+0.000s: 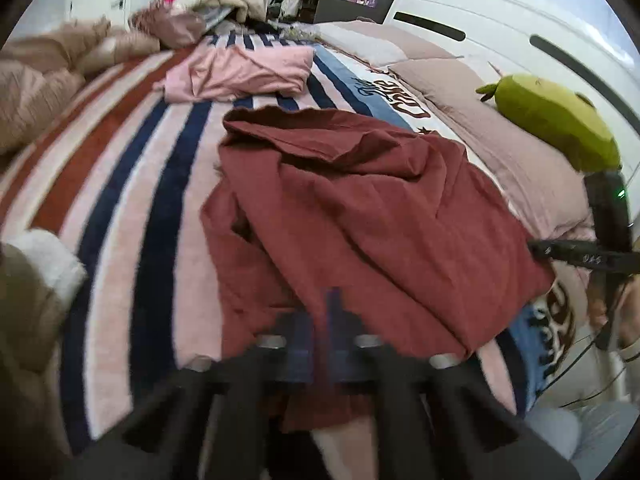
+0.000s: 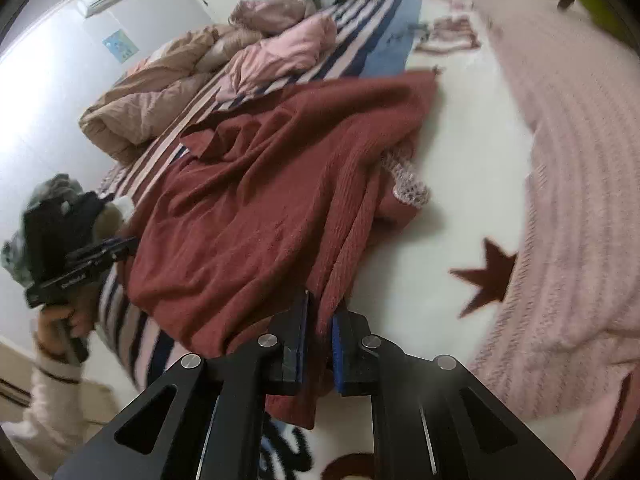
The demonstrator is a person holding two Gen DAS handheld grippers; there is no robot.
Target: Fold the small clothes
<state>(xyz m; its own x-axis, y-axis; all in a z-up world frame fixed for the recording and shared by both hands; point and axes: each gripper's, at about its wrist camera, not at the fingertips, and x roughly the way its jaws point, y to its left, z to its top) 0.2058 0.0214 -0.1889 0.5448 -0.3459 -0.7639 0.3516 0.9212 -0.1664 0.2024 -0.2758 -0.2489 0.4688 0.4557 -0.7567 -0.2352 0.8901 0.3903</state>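
A maroon garment [image 1: 360,200] lies crumpled on the striped blanket [image 1: 132,184] of a bed. My left gripper [image 1: 320,304] is at the garment's near hem, blurred, its fingers close together with maroon cloth between them. In the right wrist view the same maroon garment [image 2: 256,200] spreads away from my right gripper [image 2: 320,312], whose blue pads [image 2: 339,344] pinch a fold at its near edge. Each view shows the other gripper at the cloth's side: the right gripper [image 1: 538,249] at the right edge, and the left gripper [image 2: 128,244], held by a hand [image 2: 56,324].
A pink garment [image 1: 240,74] lies farther back on the blanket. A beige duvet [image 1: 40,92] is bunched on the left, and a green plush toy [image 1: 556,120] rests on the pink cover [image 2: 580,200] by the white headboard [image 1: 500,20]. More clothes are piled at the far end.
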